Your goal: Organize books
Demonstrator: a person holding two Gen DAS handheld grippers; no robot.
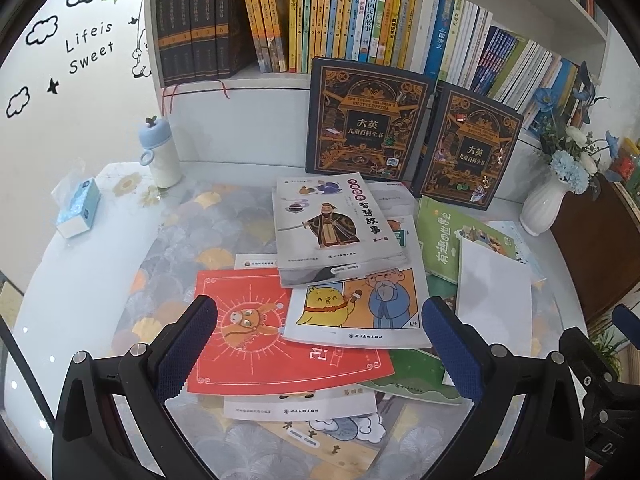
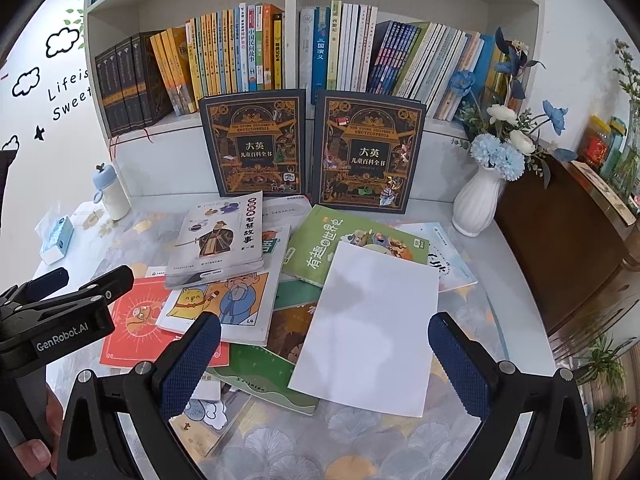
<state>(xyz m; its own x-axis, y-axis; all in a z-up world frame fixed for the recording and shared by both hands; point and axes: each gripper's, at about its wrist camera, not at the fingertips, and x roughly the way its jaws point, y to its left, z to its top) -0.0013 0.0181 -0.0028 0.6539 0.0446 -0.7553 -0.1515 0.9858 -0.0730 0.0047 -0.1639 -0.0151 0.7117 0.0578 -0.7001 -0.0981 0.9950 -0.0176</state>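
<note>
None of the loose books is sorted yet: they sprawl overlapping on the table below the bookshelf, both left gripper and right gripper wide open, empty.

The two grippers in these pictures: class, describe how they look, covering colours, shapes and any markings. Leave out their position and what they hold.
Each gripper is a black frame with two angled arms, silver round bolts at the joints, and dark blue finger pads with a fine grid texture. This holds for the left gripper and the right gripper. In the right wrist view, the left gripper's black side carries white lettering, "GenRobot.AI". No cables or sleeves are visible.
</note>
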